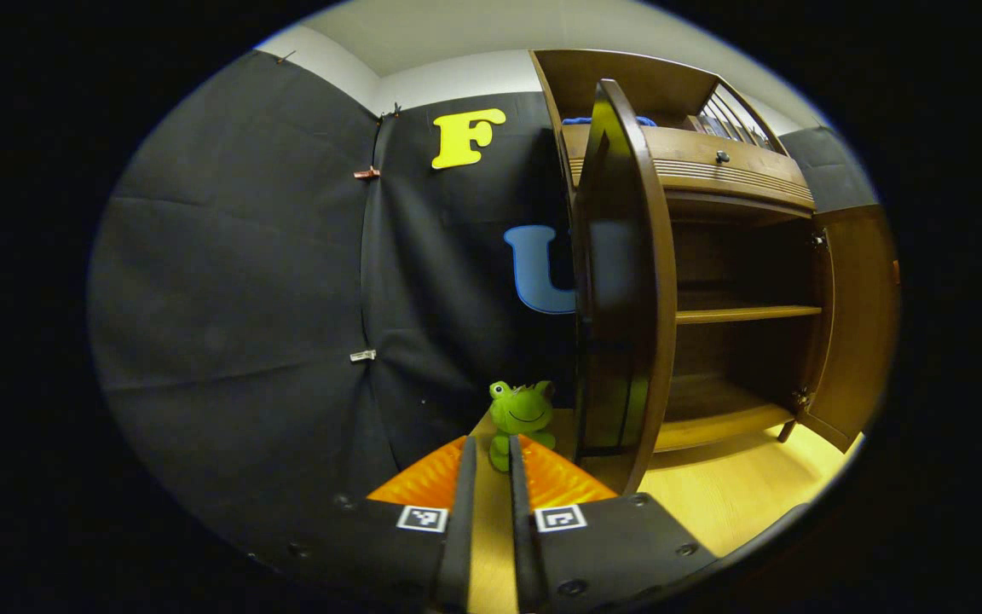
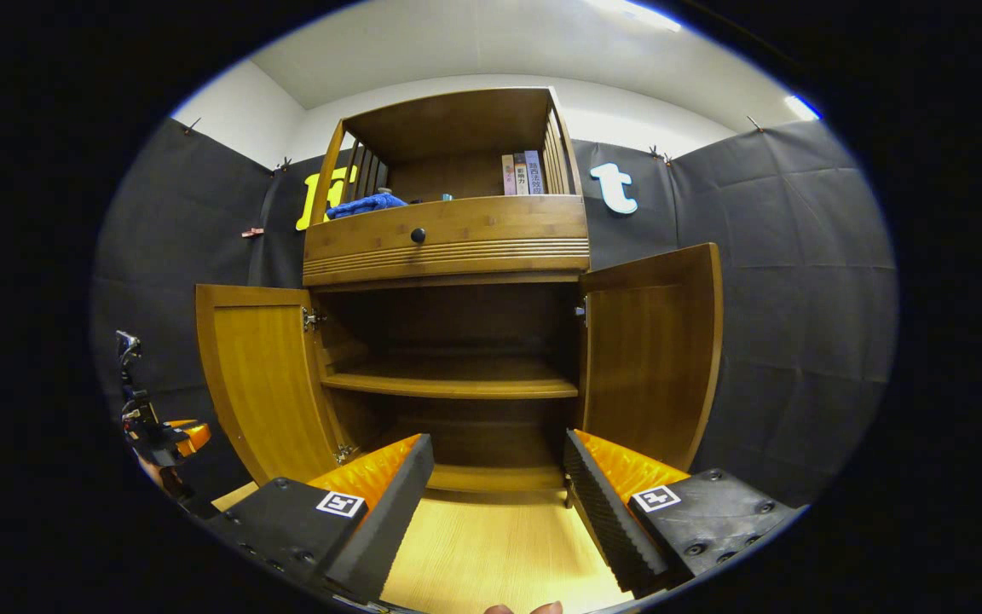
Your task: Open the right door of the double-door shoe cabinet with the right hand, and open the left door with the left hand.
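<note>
Left gripper view looks along the left gripper (image 1: 491, 495), whose fingers stand nearly closed with a thin gap between them and nothing held; a small green frog toy (image 1: 522, 419) sits on the floor just beyond the tips, apart from them. Just right of that gripper, the brown wooden left door (image 1: 623, 281) of the shoe cabinet is seen edge-on, swung out toward the camera with its long axis upright. Past it lie the open shelves (image 1: 747, 314), and at the far right the right door (image 1: 857, 324) also stands open.

In the right gripper view the right gripper (image 2: 498, 503) hangs wide open and empty, centred before the tall wooden shoe cabinet (image 2: 448, 230), well apart from both doors. The left door (image 2: 257, 384) lies to its left, the right door (image 2: 653, 350) to its right, both turned outward. The other gripper (image 2: 158, 435) shows low at the far left, nearer the left door.

Judging by this, both doors are already open, and little remains but to draw the hands clear. The frog toy is the one thing near the left gripper's path.
</note>
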Action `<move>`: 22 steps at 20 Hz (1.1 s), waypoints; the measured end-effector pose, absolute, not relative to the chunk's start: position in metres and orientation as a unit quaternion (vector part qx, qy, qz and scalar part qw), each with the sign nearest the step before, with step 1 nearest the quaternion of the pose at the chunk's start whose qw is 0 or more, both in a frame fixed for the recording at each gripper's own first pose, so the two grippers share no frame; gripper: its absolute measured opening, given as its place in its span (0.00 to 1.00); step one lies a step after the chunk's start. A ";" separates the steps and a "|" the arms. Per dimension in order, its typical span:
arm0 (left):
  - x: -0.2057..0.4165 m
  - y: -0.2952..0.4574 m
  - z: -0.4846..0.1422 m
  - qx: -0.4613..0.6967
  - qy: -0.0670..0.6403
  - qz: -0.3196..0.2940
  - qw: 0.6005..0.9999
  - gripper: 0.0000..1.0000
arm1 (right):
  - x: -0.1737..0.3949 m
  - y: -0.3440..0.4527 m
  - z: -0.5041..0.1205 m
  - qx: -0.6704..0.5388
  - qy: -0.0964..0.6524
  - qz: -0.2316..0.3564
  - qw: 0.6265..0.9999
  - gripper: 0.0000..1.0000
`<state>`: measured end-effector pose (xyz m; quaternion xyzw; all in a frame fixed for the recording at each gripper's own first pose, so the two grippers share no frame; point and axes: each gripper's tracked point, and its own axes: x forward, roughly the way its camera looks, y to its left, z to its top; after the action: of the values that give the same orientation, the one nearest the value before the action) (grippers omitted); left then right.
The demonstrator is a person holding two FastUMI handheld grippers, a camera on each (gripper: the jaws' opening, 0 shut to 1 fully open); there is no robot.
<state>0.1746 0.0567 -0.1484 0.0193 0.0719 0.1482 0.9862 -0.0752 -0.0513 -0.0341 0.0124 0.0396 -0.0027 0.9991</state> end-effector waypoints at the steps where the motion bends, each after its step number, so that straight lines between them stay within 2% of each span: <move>1: 0.169 0.052 -0.142 0.028 0.066 0.151 0.986 0.39 | -0.075 -0.056 -0.033 0.011 0.038 -0.004 0.999 0.98; 5: 0.150 0.029 -0.122 0.063 0.054 0.157 0.984 1.00 | -0.077 -0.073 -0.032 0.015 0.036 -0.002 0.999 0.98; 7: 0.148 0.007 -0.118 0.054 0.056 0.151 0.985 1.00 | -0.076 -0.078 -0.031 0.020 0.038 0.004 0.999 0.98; 8: 0.146 -0.005 -0.114 0.046 0.054 0.148 0.986 0.96 | -0.076 -0.080 -0.031 0.020 0.038 0.006 0.999 1.00; 10: 0.137 -0.016 -0.102 0.033 0.043 0.138 0.989 0.96 | -0.076 -0.084 -0.030 0.023 0.038 0.012 0.999 0.98; 11: 0.139 -0.026 -0.097 0.028 0.039 0.133 0.990 1.00 | -0.075 -0.086 -0.030 0.024 0.038 0.013 0.999 0.98; 12: 0.141 -0.035 -0.092 0.026 0.035 0.129 0.991 0.96 | -0.075 -0.088 -0.031 0.024 0.037 0.014 0.999 1.00; 14: 0.146 -0.052 -0.079 0.021 0.026 0.122 0.992 1.00 | -0.075 -0.090 -0.031 0.025 0.036 0.016 0.999 1.00; 17: 0.167 -0.096 -0.060 0.031 0.007 0.108 0.994 1.00 | -0.070 -0.092 -0.028 0.016 0.031 0.016 0.999 0.98; 18: 0.171 -0.105 -0.055 0.031 0.004 0.103 0.994 0.96 | -0.070 -0.093 -0.028 0.013 0.030 0.016 0.999 0.98; 19: 0.175 -0.116 -0.051 0.028 0.000 0.097 0.995 1.00 | -0.069 -0.093 -0.027 0.012 0.028 0.015 0.999 0.98; 20: 0.180 -0.126 -0.047 0.023 -0.002 0.091 0.996 0.96 | -0.068 -0.093 -0.027 0.013 0.027 0.016 0.999 0.98; 21: 0.185 -0.136 -0.045 0.024 -0.005 0.085 0.996 1.00 | -0.067 -0.093 -0.026 0.013 0.025 0.014 1.000 0.98; 22: 0.189 -0.143 -0.041 0.029 -0.009 0.082 0.996 0.96 | -0.067 -0.095 -0.025 0.012 0.022 0.013 1.000 0.98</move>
<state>0.1894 -0.1433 -0.0413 0.0292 -0.0088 0.0819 0.9962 -0.0672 -0.0951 -0.0253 0.0123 0.0224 0.0127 0.9996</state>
